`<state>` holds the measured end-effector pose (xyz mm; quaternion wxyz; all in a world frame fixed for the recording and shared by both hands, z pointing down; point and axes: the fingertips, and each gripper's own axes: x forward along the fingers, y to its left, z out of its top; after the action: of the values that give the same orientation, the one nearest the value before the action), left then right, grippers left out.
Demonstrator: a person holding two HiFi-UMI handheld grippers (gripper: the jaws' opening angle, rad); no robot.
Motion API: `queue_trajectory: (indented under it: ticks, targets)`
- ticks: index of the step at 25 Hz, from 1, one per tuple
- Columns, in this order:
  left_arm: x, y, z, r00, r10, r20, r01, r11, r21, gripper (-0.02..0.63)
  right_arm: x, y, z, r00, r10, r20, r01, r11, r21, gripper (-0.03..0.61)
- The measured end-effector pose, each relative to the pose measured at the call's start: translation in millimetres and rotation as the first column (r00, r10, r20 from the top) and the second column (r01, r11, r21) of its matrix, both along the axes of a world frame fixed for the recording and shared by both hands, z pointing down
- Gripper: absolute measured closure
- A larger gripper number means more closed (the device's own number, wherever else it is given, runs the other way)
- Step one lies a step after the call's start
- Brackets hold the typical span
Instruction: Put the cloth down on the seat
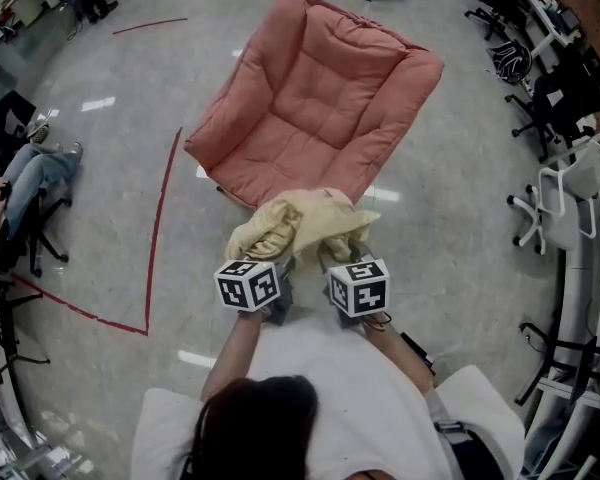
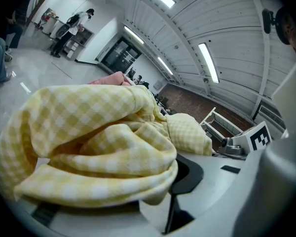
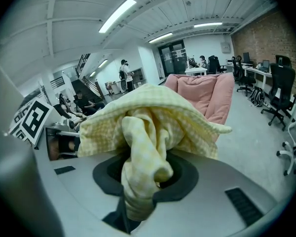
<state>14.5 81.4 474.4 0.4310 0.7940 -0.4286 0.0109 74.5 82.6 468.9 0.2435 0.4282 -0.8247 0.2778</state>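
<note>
A yellow checked cloth (image 1: 295, 225) hangs bunched between my two grippers, just in front of the near edge of the pink cushioned seat (image 1: 315, 98). My left gripper (image 1: 270, 268) is shut on the cloth (image 2: 98, 147), whose folds fill most of the left gripper view and hide the jaws. My right gripper (image 1: 335, 263) is shut on another bunch of the cloth (image 3: 143, 152), which is squeezed down through its jaws. The seat (image 3: 207, 95) shows behind the cloth in the right gripper view.
A red tape line (image 1: 158, 218) runs along the floor left of the seat. Office chairs (image 1: 565, 183) stand at the right, and a seated person (image 1: 25, 183) is at the far left. Grey floor surrounds the seat.
</note>
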Motion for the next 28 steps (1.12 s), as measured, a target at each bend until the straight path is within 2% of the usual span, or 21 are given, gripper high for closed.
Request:
queue_trajectory:
  ticks: [5,13,22,28]
  targets:
    - [-15.9,-45.3,4.0,0.999,0.041,-0.003,-0.041,0.999,-0.027,0.486,-16.1,-42.9,3.9,0.999,0.036,-0.004,-0.036,0.999,-0.034,0.462]
    - [-69.6,-105.0,19.7,0.993,0.116,-0.003,-0.116,0.990,-0.075,0.486,-70.0,-98.3,19.4,0.994,0.104,-0.020,-0.105,0.991,-0.084,0.462]
    - [-100.9,-172.9,23.7,0.978,0.209,0.019,-0.207,0.975,-0.085,0.486,-102.8,-160.1,24.8,0.986,0.164,-0.035,-0.166,0.981,-0.095,0.462]
    - [-114.1,-201.6,31.2,0.979,0.206,0.013,-0.203,0.973,-0.114,0.486,-116.1,-189.3,31.7,0.985,0.165,-0.045,-0.169,0.980,-0.109,0.462]
